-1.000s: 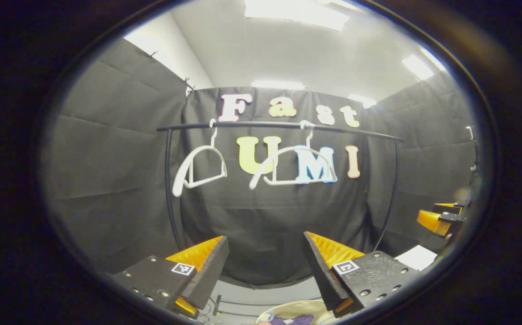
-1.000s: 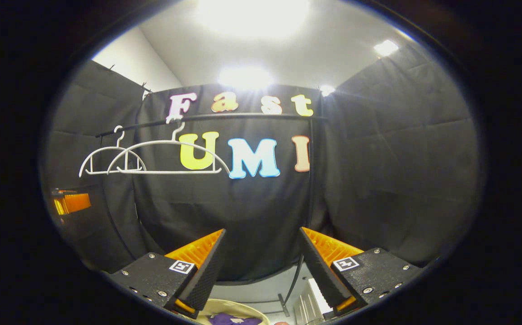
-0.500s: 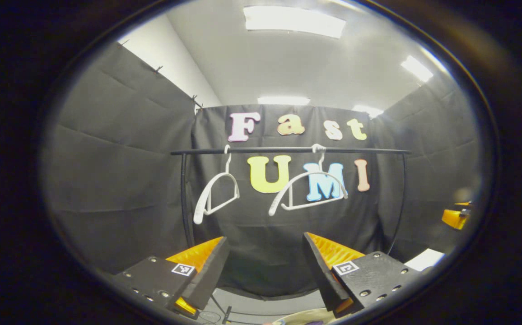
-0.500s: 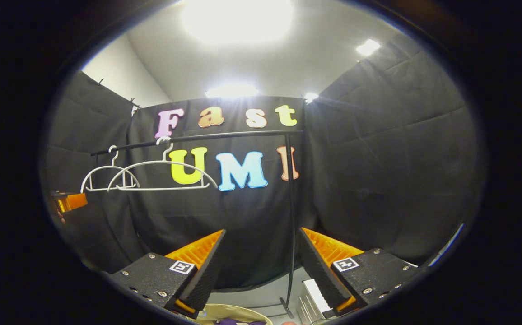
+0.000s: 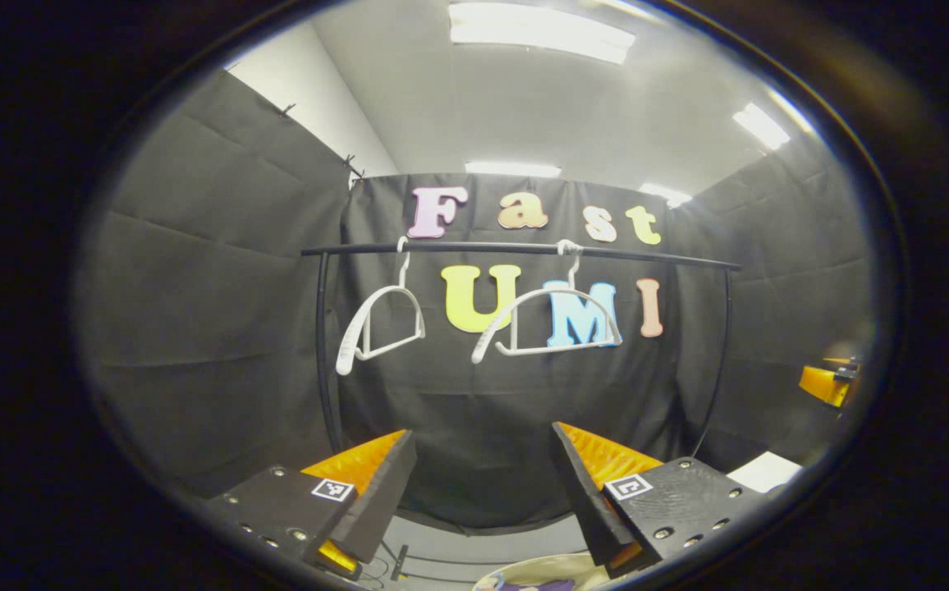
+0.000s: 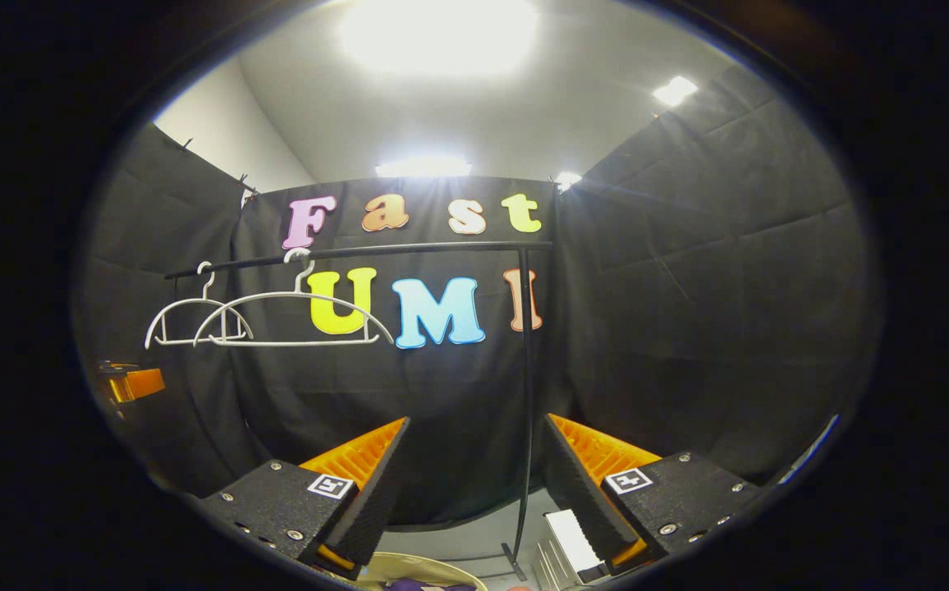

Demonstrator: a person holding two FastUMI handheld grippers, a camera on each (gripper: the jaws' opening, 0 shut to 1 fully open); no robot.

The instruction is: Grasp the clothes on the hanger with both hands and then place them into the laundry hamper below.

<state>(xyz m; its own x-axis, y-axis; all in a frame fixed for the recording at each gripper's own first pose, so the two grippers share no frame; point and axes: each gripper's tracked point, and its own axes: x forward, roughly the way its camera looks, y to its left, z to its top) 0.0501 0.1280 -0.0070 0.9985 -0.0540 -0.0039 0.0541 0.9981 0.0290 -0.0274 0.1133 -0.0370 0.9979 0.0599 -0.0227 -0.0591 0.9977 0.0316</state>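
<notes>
In the left gripper view, we see the left gripper with its fingers spread wide and nothing between them. Ahead hangs the black rail carrying two bare white hangers: the left hanger turned nearly edge-on, the right hanger broader to us. Below and between our fingertips, at the bottom edge, we make out the cream rim of the laundry hamper with a scrap of purple clothes inside, well apart from the fingers. The right gripper shows at the far right edge as an orange blur; we cannot tell its opening there.

In the right gripper view, the right gripper is likewise wide open and empty. The hamper's rim sits just under its left finger, purple cloth peeking within. Both hangers hang bare up left, and the left gripper shows orange at the left edge.
</notes>
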